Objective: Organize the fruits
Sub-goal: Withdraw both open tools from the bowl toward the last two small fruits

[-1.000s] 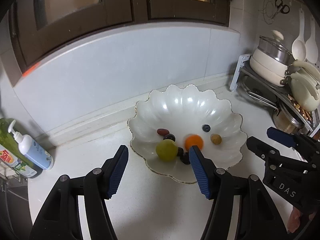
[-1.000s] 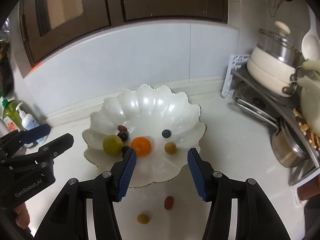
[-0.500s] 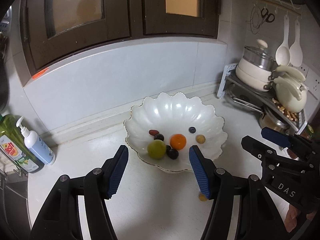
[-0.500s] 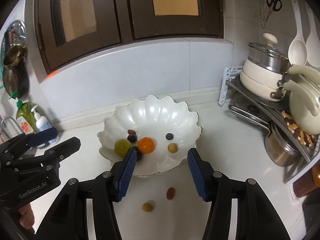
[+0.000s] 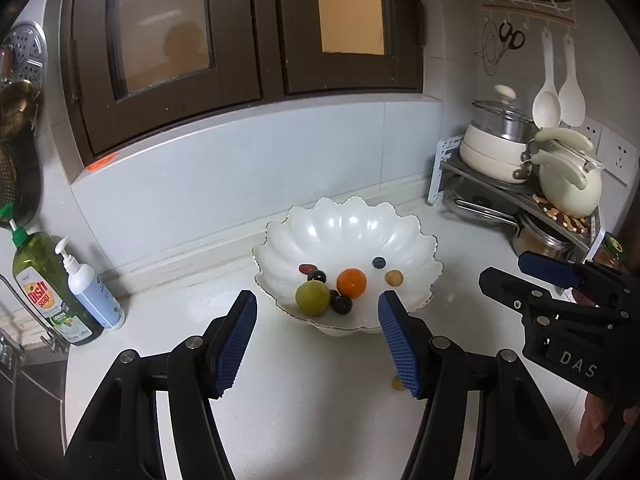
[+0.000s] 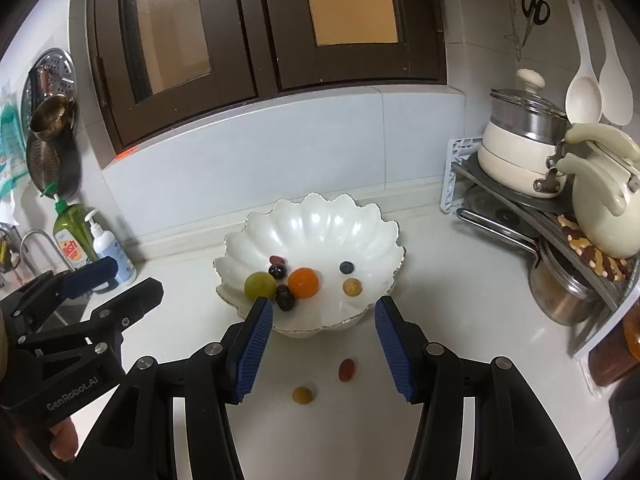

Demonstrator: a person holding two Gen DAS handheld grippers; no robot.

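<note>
A white scalloped bowl [image 5: 344, 224] [image 6: 320, 220] stands on the counter and holds several fruits: a green one [image 5: 312, 298] [image 6: 259, 285], an orange [image 5: 351, 282] [image 6: 303, 282], dark grapes [image 6: 285, 300], a blueberry [image 6: 346, 267] and a small yellow fruit [image 6: 352, 287]. On the counter in front of the bowl lie a red fruit [image 6: 346, 369] and a small yellow one [image 6: 302, 395] [image 5: 396, 383]. My left gripper [image 5: 318, 344] is open and empty, short of the bowl. My right gripper [image 6: 322, 346] is open and empty above the two loose fruits.
Dish soap [image 5: 48, 292] and a pump bottle [image 5: 94, 292] stand at the left by a sink. A rack with pots, a kettle [image 6: 600, 204] and a steel pot [image 6: 568, 292] fills the right corner. Dark cabinets hang above.
Both grippers have pulled back and up from the bowl, which looks smaller now. The fruits have not moved. Both stay open.
</note>
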